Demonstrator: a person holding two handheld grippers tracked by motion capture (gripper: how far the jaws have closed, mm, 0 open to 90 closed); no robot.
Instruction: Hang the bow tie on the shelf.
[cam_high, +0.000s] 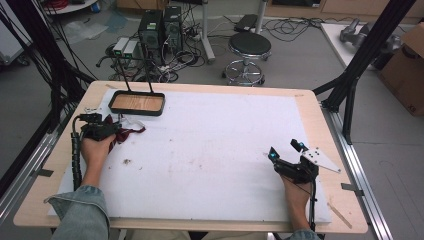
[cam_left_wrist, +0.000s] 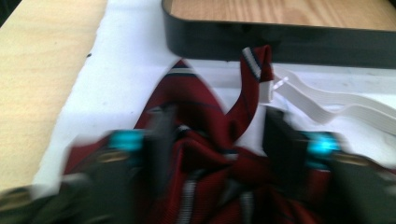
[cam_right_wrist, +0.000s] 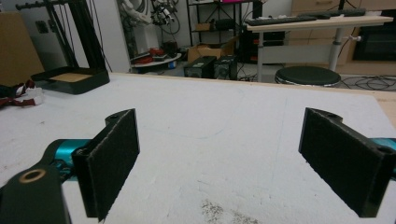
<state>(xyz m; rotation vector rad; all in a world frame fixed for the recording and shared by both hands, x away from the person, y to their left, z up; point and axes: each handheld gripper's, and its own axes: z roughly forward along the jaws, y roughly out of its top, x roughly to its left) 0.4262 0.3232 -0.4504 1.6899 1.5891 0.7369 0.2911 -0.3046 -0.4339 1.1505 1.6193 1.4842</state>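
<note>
A dark red striped necktie was seen bunched on the white mat at the left of the surface, just in front of a black tray with a wooden floor. The left claw was set over the bunched cloth, its jaws on either side of the folds; through the blur it could not be told whether the cloth was clamped. A white elastic strap lay beside the tie. The right claw was held well apart from the tie near the right edge, its jaws spread wide and nothing between them.
</note>
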